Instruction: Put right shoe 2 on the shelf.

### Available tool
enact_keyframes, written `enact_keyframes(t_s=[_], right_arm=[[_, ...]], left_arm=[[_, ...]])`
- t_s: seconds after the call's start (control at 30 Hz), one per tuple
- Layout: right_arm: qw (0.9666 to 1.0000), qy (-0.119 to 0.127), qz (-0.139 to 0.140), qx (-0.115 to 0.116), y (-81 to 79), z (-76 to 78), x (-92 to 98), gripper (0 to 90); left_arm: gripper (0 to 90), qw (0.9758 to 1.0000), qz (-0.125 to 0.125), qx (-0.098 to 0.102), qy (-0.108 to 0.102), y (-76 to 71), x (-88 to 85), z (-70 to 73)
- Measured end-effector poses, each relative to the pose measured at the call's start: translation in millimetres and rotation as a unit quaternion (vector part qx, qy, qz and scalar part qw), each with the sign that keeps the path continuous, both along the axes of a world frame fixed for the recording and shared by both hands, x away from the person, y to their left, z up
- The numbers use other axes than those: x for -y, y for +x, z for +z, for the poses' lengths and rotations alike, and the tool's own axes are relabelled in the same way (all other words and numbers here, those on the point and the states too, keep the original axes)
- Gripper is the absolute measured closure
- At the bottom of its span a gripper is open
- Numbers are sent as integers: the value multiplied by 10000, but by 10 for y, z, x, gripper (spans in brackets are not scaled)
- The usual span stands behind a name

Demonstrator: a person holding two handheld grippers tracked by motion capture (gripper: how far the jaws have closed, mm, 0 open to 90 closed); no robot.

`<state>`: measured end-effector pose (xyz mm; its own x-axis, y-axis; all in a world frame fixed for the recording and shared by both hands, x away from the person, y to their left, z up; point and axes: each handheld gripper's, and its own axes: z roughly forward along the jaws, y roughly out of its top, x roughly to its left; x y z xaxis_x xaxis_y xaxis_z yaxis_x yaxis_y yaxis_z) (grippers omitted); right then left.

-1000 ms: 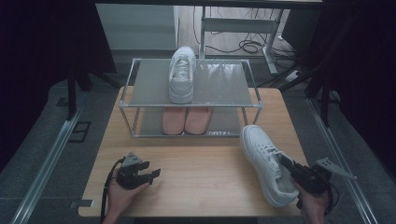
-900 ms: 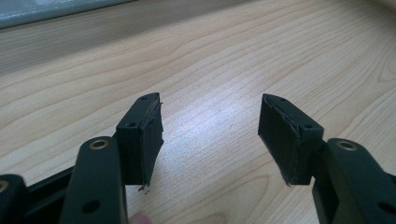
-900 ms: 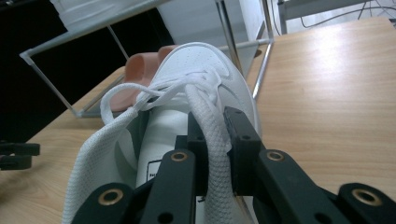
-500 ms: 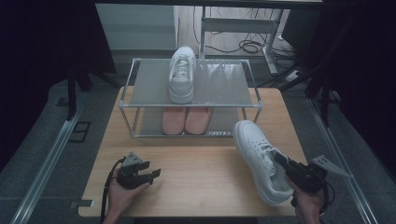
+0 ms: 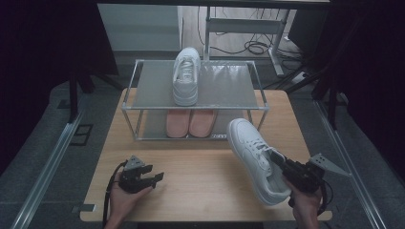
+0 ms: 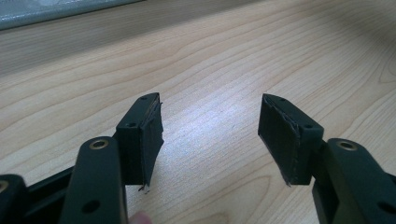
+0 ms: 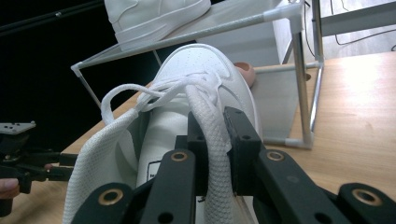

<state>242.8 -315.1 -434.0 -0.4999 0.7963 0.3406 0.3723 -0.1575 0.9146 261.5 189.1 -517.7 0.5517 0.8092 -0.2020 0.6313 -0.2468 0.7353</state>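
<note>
White sneaker (image 5: 253, 160) clamped by its tongue in the right hand-held gripper (image 5: 286, 168), tilted above the wooden worktop (image 5: 200, 167). Left hand-held gripper (image 5: 152, 179) open, empty, low over worktop.

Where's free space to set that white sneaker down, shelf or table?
Top shelf: bare right of the sneaker standing there, and a narrower strip to its left. Table: open wood between the left gripper and the held sneaker, in front of the rack. Crowded: the lower shelf's middle, with the pink shoes, and the right edge around the right gripper.
</note>
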Motion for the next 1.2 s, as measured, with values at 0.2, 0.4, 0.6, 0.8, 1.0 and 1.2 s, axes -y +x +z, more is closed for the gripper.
enact_keyframes(t_s=[0.2,0.4,0.6,0.8,1.0,1.2], right_arm=[[10000,18,36,76,12,48,-91,820],[9999,28,90,136,16,103,-151,820],[9995,117,195,233,34,194,-245,821],[9988,214,316,307,58,269,-333,820],[9980,320,380,402,91,356,-395,820],[9970,417,416,503,171,489,-483,820]], left_arm=[[402,10000,16,-13,-4,0,-1,-2],[402,10000,4,-9,-2,0,-4,-2],[401,10000,32,-1,-6,2,-12,-3],[398,10000,34,5,-8,2,-14,-3],[398,10000,37,18,-5,1,-20,2],[398,10000,17,15,-12,3,-19,-1]])
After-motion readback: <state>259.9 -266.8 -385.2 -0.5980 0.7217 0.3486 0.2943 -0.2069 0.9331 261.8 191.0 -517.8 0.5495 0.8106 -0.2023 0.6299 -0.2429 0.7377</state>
